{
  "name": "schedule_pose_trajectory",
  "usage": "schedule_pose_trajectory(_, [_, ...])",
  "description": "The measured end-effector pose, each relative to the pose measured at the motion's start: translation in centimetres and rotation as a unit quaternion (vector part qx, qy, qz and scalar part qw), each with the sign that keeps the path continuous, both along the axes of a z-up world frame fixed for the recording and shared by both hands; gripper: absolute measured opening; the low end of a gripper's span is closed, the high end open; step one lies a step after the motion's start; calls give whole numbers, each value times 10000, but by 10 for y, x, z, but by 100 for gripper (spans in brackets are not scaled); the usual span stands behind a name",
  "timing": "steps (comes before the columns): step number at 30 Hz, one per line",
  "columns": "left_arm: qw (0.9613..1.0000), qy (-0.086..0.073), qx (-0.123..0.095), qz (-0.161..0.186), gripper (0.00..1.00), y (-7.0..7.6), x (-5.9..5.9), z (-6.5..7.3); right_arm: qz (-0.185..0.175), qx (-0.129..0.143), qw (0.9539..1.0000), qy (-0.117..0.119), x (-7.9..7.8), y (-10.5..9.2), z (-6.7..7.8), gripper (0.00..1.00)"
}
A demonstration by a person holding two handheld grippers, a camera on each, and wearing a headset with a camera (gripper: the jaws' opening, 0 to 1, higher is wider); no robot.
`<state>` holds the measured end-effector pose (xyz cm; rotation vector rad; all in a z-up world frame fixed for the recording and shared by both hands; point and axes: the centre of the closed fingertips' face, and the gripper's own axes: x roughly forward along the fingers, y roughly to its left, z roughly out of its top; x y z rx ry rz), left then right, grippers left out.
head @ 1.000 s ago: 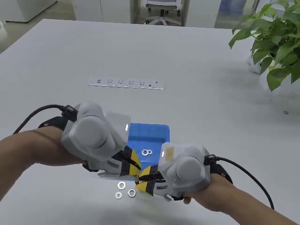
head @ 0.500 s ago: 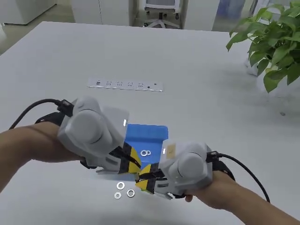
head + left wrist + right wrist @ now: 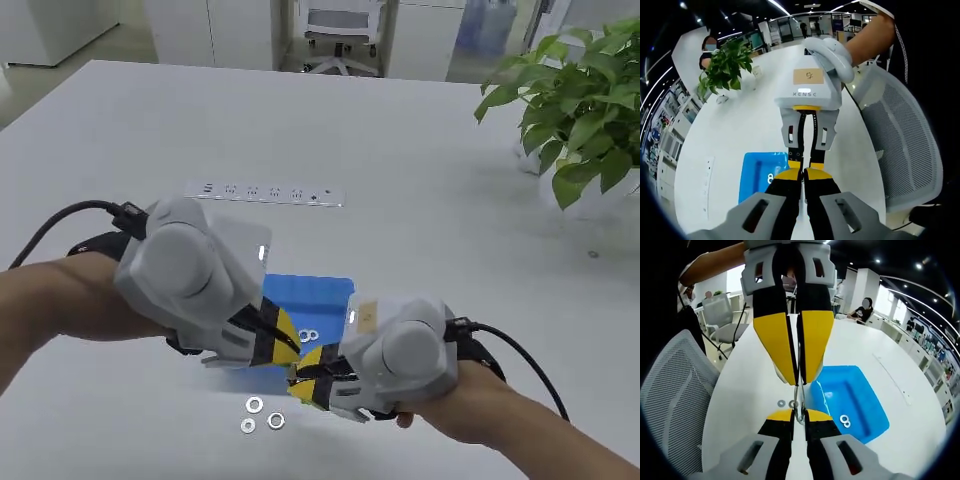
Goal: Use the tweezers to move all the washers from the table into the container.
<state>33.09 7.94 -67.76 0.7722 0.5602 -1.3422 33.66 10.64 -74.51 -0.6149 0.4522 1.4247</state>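
Note:
Thin metal tweezers (image 3: 798, 402) run between the two grippers, which face each other tip to tip just in front of the blue container (image 3: 315, 297). My left gripper (image 3: 291, 347) (image 3: 803, 176) is shut on one end. My right gripper (image 3: 308, 377) (image 3: 798, 417) is shut on the other. Three washers (image 3: 254, 405) lie on the white table below the jaws, two of them also in the right gripper view as washers (image 3: 781, 403). Two more washers (image 3: 308, 337) (image 3: 845, 420) rest inside the container (image 3: 860, 390) (image 3: 756, 172). The tweezers' tips are hidden.
A white power strip (image 3: 268, 193) lies farther back on the table (image 3: 420, 200). A potted plant (image 3: 575, 100) stands at the far right. Office chairs sit beyond the far edge and beside the near edge (image 3: 670, 400). Cables trail from both grippers.
The head camera has tilted, so the whole scene sits slightly lower. Both grippers stay tip to tip by the container; the left one has lifted a little.

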Motion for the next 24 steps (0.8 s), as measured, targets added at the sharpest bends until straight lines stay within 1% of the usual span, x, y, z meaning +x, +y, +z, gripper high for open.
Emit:
schedule_pose_trajectory(11, [9999,-117,-24,-2,5,0,6,13,-72,27,9999,-89,8,0,13,9])
schedule_pose_trajectory(18, [9998,-188,-15,-53,5,-2,15,19,-119,50,9998,-144,18,0,19,9])
schedule_pose_trajectory(24, [9997,-215,-38,-54,5,-2,24,22,-154,76,9997,-186,28,0,23,9])
